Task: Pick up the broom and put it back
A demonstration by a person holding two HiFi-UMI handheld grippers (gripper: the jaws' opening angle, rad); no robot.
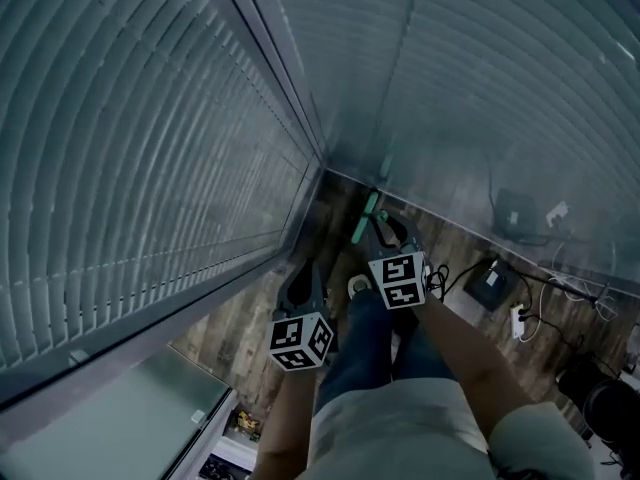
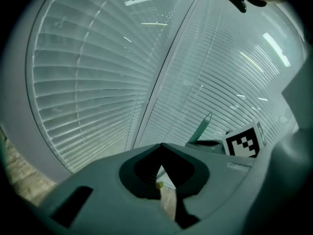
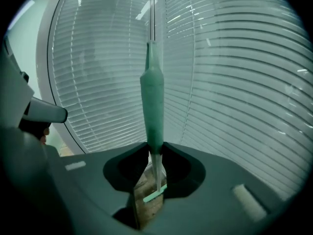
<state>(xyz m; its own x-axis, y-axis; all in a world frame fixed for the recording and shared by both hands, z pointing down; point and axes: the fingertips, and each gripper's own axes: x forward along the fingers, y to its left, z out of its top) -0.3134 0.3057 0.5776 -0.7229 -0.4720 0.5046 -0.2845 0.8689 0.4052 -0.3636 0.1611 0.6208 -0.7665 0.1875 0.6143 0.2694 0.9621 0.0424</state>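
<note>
A green broom handle (image 3: 152, 102) stands upright in front of the window blinds, rising from between my right gripper's jaws. My right gripper (image 3: 155, 153) is shut on the thin shaft just under the green grip. A small green piece of the broom shows below the jaws. In the head view the broom handle (image 1: 367, 218) leans toward the room's corner, with the right gripper (image 1: 386, 234) on it. My left gripper (image 1: 300, 280) hangs lower left of it, apart from the broom. Its tips (image 2: 160, 148) meet with nothing between them. The handle's top (image 2: 202, 128) shows to its right.
Slatted blinds (image 1: 150, 148) cover both walls of the corner. On the wooden floor (image 1: 240, 328) at the right lie cables, a black box (image 1: 490, 284) and a power strip (image 1: 518, 320). A shelf (image 1: 215, 438) stands at the lower left. The person's legs are below the grippers.
</note>
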